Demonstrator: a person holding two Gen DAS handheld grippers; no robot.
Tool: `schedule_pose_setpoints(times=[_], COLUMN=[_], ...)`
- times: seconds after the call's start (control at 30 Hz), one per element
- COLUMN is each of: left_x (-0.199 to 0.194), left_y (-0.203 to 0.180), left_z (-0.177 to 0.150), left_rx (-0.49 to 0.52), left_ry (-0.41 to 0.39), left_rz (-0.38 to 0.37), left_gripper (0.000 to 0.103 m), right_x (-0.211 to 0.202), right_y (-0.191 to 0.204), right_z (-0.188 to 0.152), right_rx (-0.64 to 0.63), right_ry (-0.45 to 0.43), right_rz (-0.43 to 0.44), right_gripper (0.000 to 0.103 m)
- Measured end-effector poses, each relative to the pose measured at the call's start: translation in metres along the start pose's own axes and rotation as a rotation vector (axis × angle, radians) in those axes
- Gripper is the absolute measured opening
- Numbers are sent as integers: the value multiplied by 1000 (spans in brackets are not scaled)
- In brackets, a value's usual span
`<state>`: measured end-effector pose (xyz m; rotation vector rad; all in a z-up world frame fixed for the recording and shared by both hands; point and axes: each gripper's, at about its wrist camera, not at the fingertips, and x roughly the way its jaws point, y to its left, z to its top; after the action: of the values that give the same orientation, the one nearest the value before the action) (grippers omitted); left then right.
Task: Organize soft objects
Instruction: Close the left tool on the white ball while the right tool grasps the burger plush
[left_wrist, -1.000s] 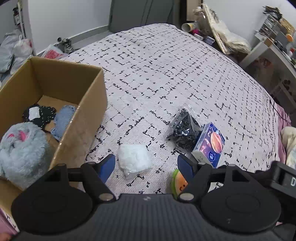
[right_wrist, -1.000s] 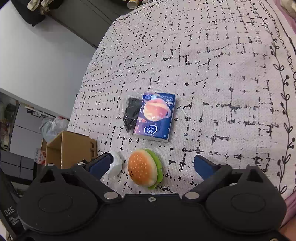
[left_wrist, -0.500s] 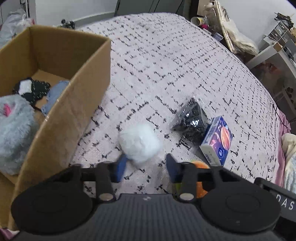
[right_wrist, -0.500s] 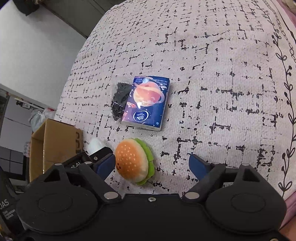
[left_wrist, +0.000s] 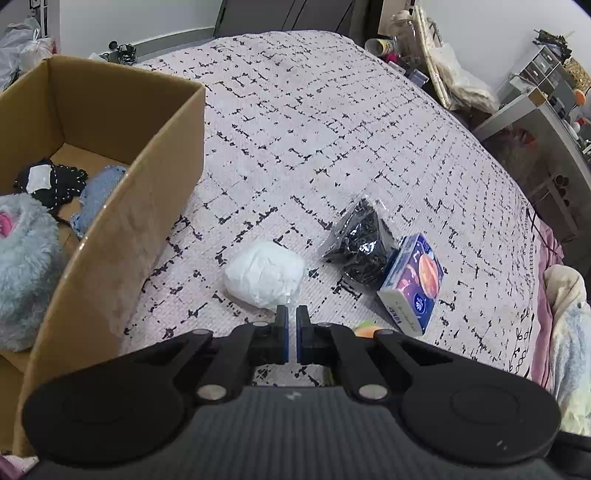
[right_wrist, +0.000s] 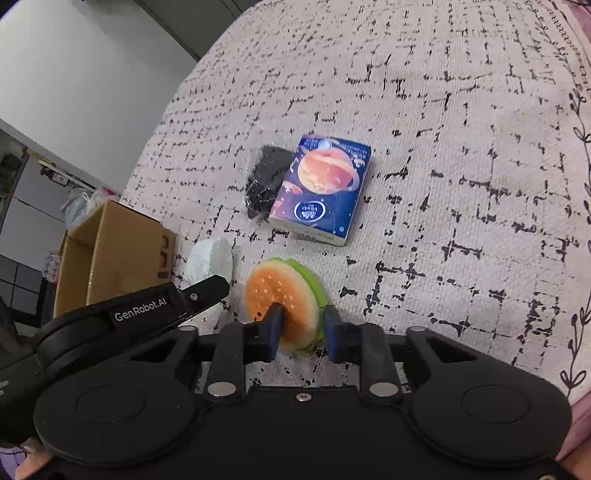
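Observation:
A white soft bundle in clear plastic (left_wrist: 264, 273) lies on the bedspread beside the cardboard box (left_wrist: 147, 206). My left gripper (left_wrist: 291, 314) is shut, pinching the plastic edge at the bundle's near side. My right gripper (right_wrist: 301, 325) is shut on the plush hamburger (right_wrist: 282, 295), orange bun with a green frill, resting on the bed. A sliver of the hamburger (left_wrist: 364, 328) shows in the left wrist view. The bundle (right_wrist: 210, 258) and the box (right_wrist: 110, 254) also show in the right wrist view.
The box holds a grey-blue plush (left_wrist: 22, 273), a black dotted item (left_wrist: 51, 181) and a blue knit piece (left_wrist: 98, 199). A bag of black bits (left_wrist: 360, 240) and a blue planet-print tissue pack (left_wrist: 412, 284) lie to the right. Furniture stands beyond the bed.
Both grippers have closed: the left on the bundle's plastic edge after pulling back from around it, the right on the hamburger. The right gripper has moved forward to the hamburger.

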<state>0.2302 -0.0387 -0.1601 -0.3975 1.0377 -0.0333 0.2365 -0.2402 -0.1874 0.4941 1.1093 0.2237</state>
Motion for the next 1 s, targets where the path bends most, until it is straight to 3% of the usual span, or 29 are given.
schedule_pose_setpoints(times=[0.4,0.6,0.67,0.73,0.8,0.9,1.0], left_x=[-12,-6,-4,-3,-5,-10,-6], left_y=[8,9,6,3,1,-7,-10], left_z=[3,6,6,7,7,9,12], left_rx=[-45,-59,-42,-30,-27,13,29], left_ry=[-15,14,14,4,-23,-79,-80], left_rz=[-51,-40,-28,-23,-25,-15,-3], left_gripper=[1,6,13,38,53,60,61], right_x=[-22,-22,-22,-21,-20,-19,-11], right_y=[-8,-5,-3,-2,-1,3,5], right_z=[-5,-7,-7,-7,-7,-6,-5], right_rx=[58,57,51,42,40,13,10], right_ry=[-53,-60,-67,-62,-60,-52,-32], right_rz=[32,-11,-48,-60,-50,-62,-67], right_gripper=[11,13,21,33,55,56,56])
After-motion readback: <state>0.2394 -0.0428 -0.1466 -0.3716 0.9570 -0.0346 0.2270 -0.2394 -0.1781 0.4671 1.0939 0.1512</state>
